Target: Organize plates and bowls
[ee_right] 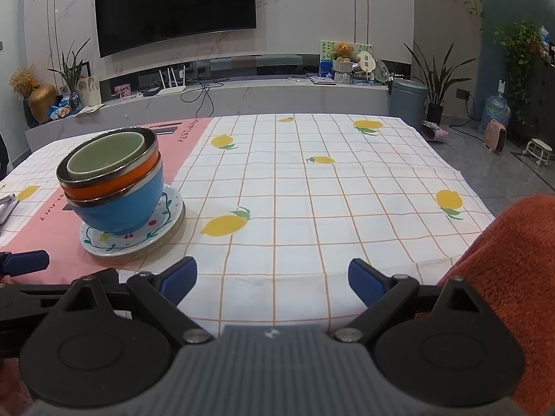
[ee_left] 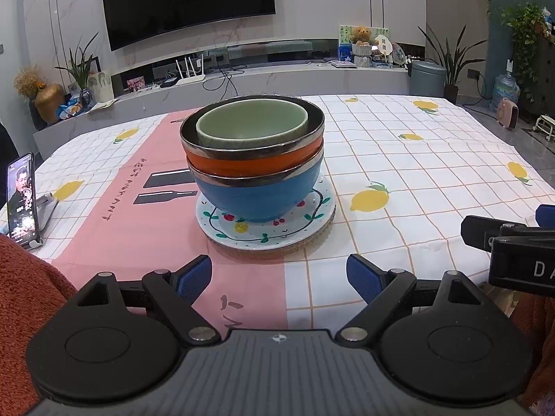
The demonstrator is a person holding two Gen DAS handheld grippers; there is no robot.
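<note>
Left tool (ee_left: 279,279) spread wide, gripping nothing, aimed square at the stack from the counter (ee_left: 399,159) edge; right tool (ee_right: 272,279) likewise wide and empty, off to the side. Probably backed off, sorting done. Green bowl (ee_left: 251,126) nested in orange bowl (ee_left: 242,166), inside blue bowl (ee_left: 256,196), on cherry-patterned plate (ee_left: 312,222) atop woven mat (ee_left: 326,227).

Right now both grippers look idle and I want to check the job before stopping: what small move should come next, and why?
Probably none beyond drawing both back. The green bowl sits nested in the orange bowl, which sits in the blue bowl on the patterned plate. The left gripper and right gripper are open, empty, and short of the stack.
</note>
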